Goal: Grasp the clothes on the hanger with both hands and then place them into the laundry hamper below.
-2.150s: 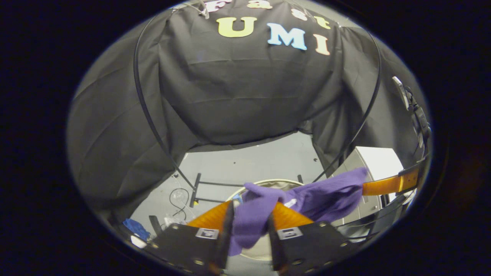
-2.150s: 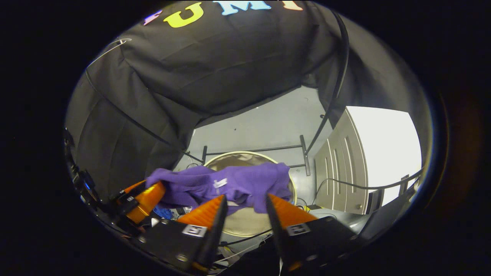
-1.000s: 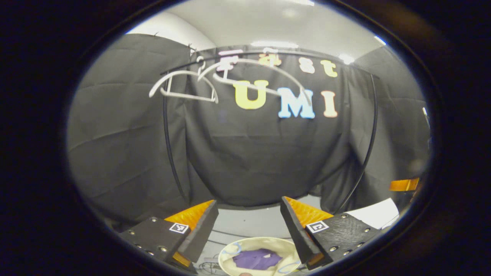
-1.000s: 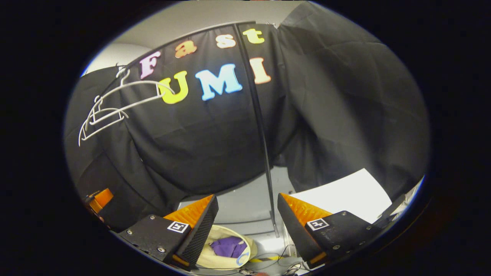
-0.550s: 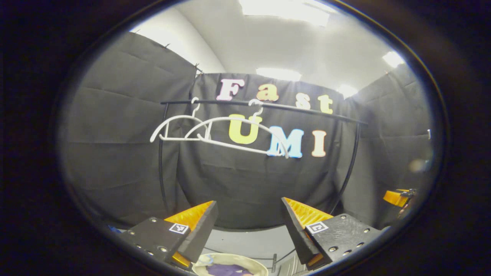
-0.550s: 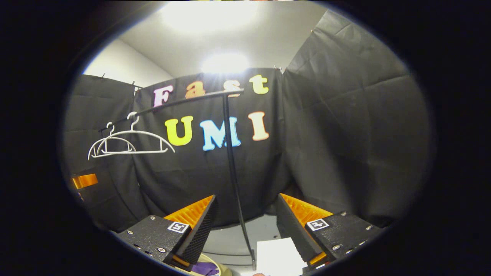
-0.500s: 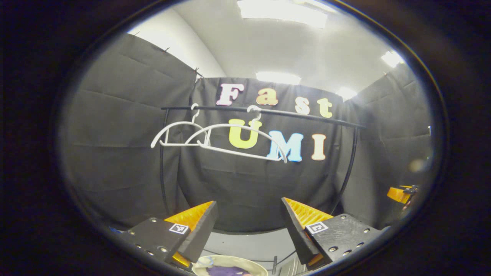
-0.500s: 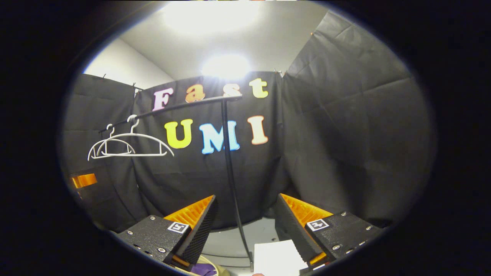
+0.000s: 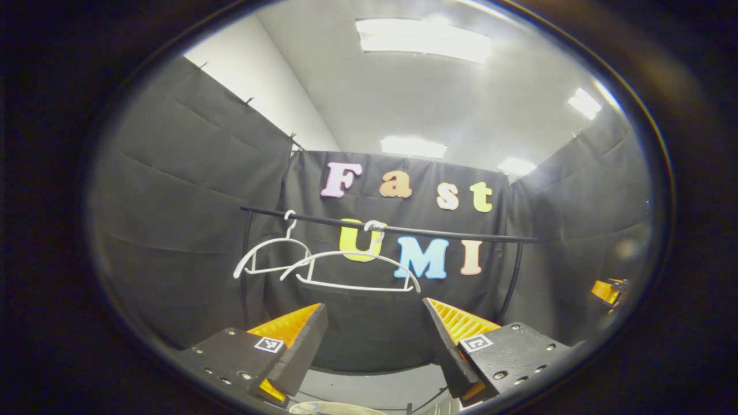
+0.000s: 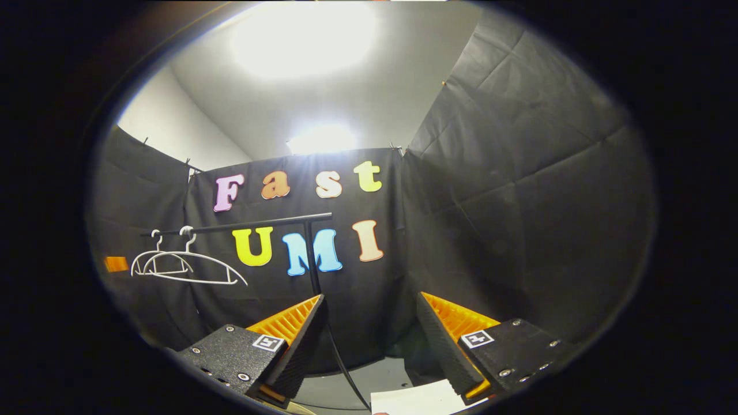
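Two bare white hangers (image 9: 351, 285) hang side by side on the black rail (image 9: 438, 234) ahead of me; from the right gripper view the hangers (image 10: 196, 254) sit at the far left on the rail (image 10: 248, 223). My left gripper (image 9: 375, 323) is open, nothing between its orange fingers, pointing at the wall below the hangers. My right gripper (image 10: 372, 314) is open too and holds nothing. A thin pale arc of the hamper rim (image 9: 337, 408) peeks in at the bottom of the left gripper view. The right gripper (image 9: 605, 290) appears as an orange bit at the far right there.
Black cloth walls close the booth on three sides. The rack's upright post (image 10: 314, 271) runs down between my right fingers. A white sheet-like object (image 10: 415, 400) lies low on the floor. An orange part of the left gripper (image 10: 116, 263) shows at the left edge.
Both grippers let go of the purple garment, which lay in the hamper, then rose and tilted upward. The hamper and garment slid out at the bottom; the hangers dropped lower in view.
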Available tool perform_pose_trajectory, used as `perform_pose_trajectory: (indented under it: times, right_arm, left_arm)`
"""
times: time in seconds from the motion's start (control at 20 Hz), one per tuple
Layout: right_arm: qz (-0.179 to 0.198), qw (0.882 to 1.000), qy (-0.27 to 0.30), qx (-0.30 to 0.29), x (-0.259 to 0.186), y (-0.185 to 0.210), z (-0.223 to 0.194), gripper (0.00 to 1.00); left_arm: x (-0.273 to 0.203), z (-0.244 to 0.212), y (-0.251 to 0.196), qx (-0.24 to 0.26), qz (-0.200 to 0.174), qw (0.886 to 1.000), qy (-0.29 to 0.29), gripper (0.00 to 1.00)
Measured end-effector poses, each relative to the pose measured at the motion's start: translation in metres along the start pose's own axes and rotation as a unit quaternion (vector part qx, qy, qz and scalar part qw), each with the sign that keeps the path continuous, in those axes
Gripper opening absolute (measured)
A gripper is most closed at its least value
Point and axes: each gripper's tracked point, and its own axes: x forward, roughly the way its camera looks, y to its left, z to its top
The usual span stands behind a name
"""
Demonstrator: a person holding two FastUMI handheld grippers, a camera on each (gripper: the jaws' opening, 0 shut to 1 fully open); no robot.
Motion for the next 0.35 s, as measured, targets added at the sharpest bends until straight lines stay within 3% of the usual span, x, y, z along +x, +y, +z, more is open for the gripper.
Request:
perform_pose_trajectory:
  times: [0.35]
  right_arm:
    - [-0.039, 0.998, 0.014, -0.043, -0.010, 0.010, -0.009, 0.95]
  left_arm:
    - [0.020, -0.024, 0.046, 0.030, 0.002, 0.999, 0.018, 0.98]
